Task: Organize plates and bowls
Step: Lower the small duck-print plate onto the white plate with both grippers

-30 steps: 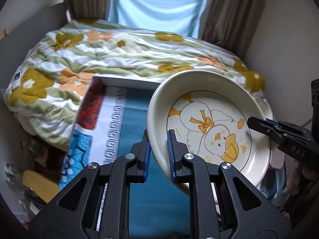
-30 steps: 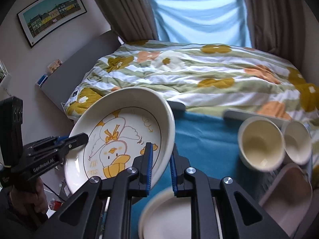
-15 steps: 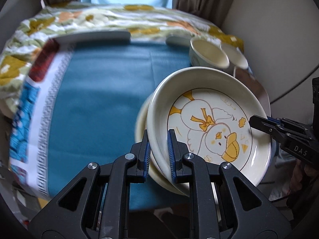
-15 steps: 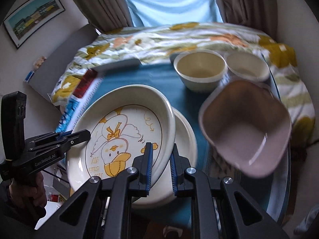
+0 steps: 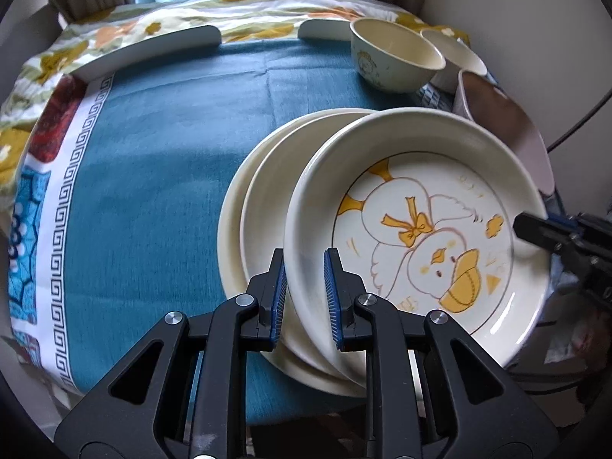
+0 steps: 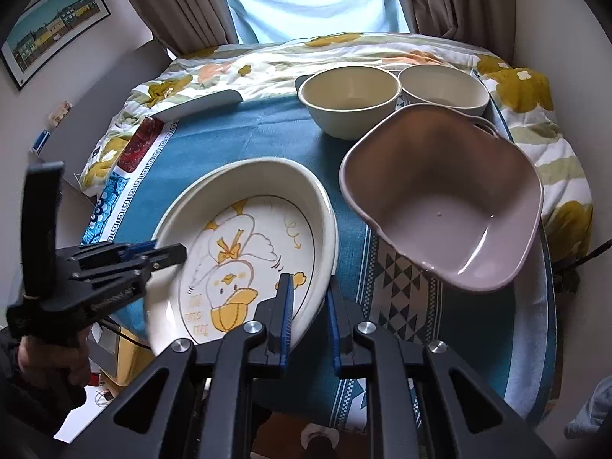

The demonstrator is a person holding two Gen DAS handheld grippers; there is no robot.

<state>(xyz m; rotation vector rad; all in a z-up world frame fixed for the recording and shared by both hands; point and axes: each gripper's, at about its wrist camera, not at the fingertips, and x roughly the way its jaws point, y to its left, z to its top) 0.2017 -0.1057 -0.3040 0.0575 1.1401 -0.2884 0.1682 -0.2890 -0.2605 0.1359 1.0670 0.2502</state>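
A cream deep plate with a duck drawing (image 5: 420,229) (image 6: 244,244) is held between both grippers. My left gripper (image 5: 304,298) is shut on its near-left rim, and my right gripper (image 6: 309,315) is shut on the opposite rim. The plate hangs tilted just above a stack of two plain cream plates (image 5: 264,206) on the blue tablecloth (image 5: 153,153). In the right wrist view the left gripper (image 6: 168,252) shows at the plate's left edge. Two cream bowls (image 6: 350,99) (image 6: 445,88) stand at the back, and a mauve squarish bowl (image 6: 443,195) is in front of them.
The small table has a blue cloth with a patterned border (image 5: 61,206). A bed with a flowered quilt (image 6: 344,51) lies right behind it. White chair-back rails (image 5: 153,48) sit at the table's far edge. Curtains and a window are beyond.
Both grippers have carried the duck plate down and forward from above the bed to just over the plate stack. The table and bowls have come closer into view.
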